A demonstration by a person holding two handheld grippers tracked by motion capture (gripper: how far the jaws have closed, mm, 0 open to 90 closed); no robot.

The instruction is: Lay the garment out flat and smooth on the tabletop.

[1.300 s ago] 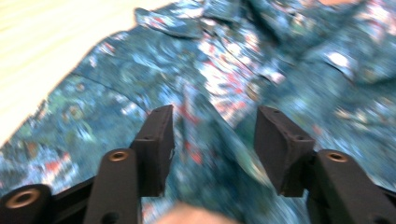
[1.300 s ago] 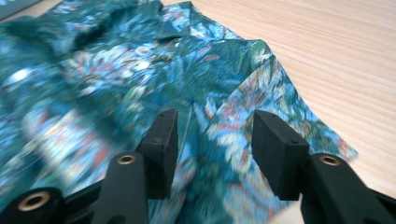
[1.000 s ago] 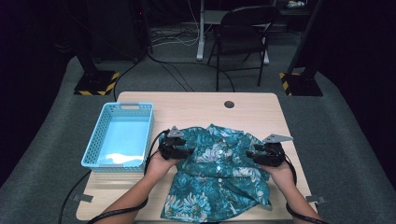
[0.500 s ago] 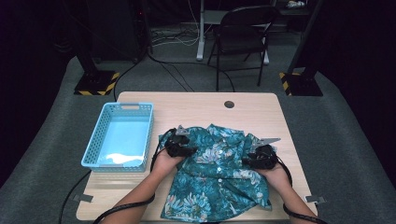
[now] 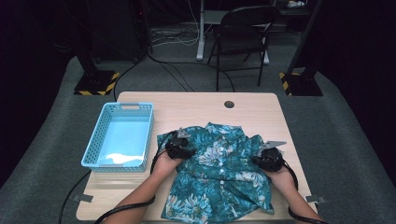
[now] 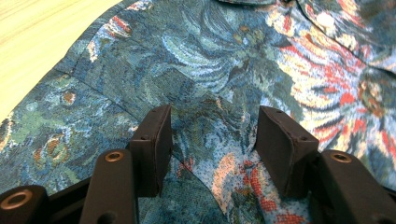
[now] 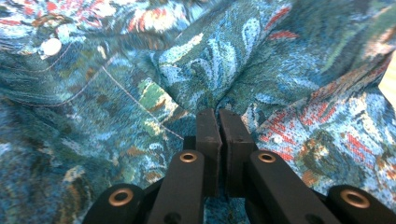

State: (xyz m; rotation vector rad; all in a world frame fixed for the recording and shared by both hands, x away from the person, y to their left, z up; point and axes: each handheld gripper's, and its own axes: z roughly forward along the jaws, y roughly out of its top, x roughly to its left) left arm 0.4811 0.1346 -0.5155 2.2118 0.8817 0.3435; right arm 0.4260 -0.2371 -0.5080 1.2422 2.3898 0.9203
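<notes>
From the high view, a teal floral shirt (image 5: 219, 172) lies spread and rumpled on the near half of a light wooden table (image 5: 196, 105), its lower edge reaching the table's near edge. A light blue basket (image 5: 120, 135) stands on the table just to the left of the shirt. The left gripper (image 5: 179, 145) rests on the shirt's left shoulder area, held by the person's left hand (image 5: 164, 162). The right gripper (image 5: 268, 156) sits at the shirt's right edge, held by the right hand (image 5: 279, 176). Black cables trail back from both along the forearms. A dark folding chair (image 5: 240, 37) stands on the grey floor beyond the table.

In the left gripper view, the left gripper (image 6: 212, 140) has its two jaws spread wide apart over the shirt (image 6: 224, 65), with flat printed cloth showing between them; a strip of bare table (image 6: 42, 42) shows at the upper left.

In the right gripper view, the right gripper (image 7: 218, 135) has its jaws pressed together, pinching a raised fold of the shirt (image 7: 205, 60), which bunches up into ridges just beyond the tips.
</notes>
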